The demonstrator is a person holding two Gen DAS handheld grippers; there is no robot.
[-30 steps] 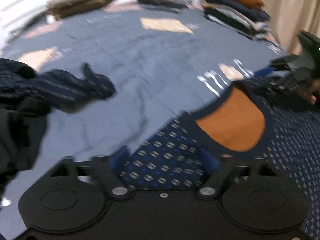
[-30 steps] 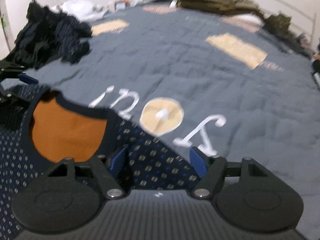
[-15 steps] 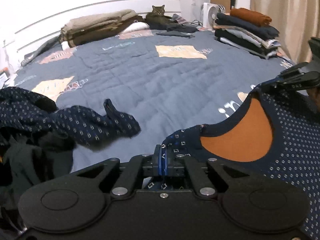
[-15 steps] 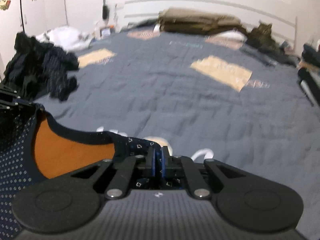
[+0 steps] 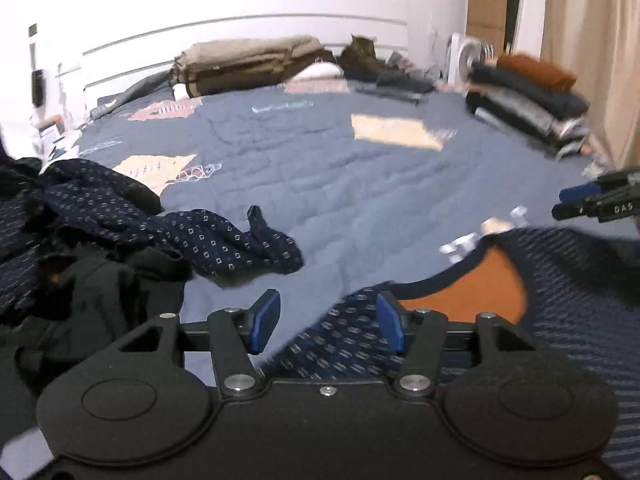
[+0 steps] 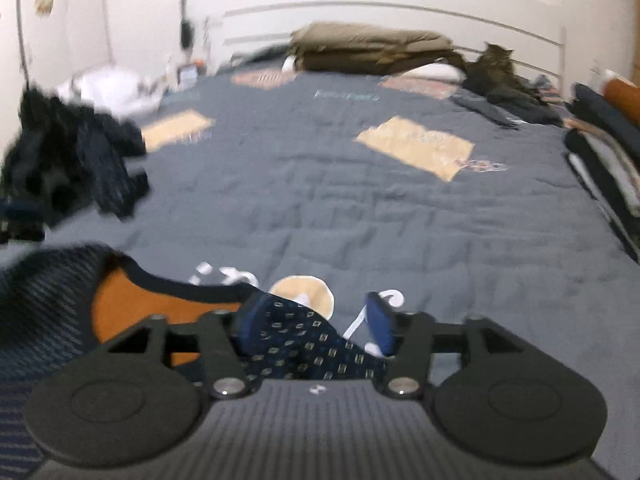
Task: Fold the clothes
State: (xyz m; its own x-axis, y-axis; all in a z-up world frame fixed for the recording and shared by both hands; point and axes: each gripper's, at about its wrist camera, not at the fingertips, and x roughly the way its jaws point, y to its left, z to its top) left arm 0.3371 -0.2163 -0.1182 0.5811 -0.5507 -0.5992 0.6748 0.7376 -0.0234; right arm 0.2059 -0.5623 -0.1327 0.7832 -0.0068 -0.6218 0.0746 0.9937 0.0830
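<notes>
Now both hand-held grippers' jaws reopening.

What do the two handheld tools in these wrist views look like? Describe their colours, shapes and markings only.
Both are black, two-fingered tools with blue pads. The left tool has a smooth matte black body with two round discs and silver pivot screws. The right tool has the same discs and screws, but a ribbed grey centre panel. Seen from the left view, the right tool carries white lettering, partly readable as "DAS".

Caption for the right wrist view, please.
Right hand-held gripper opening over navy patterned top on the blue quilt.
</notes>
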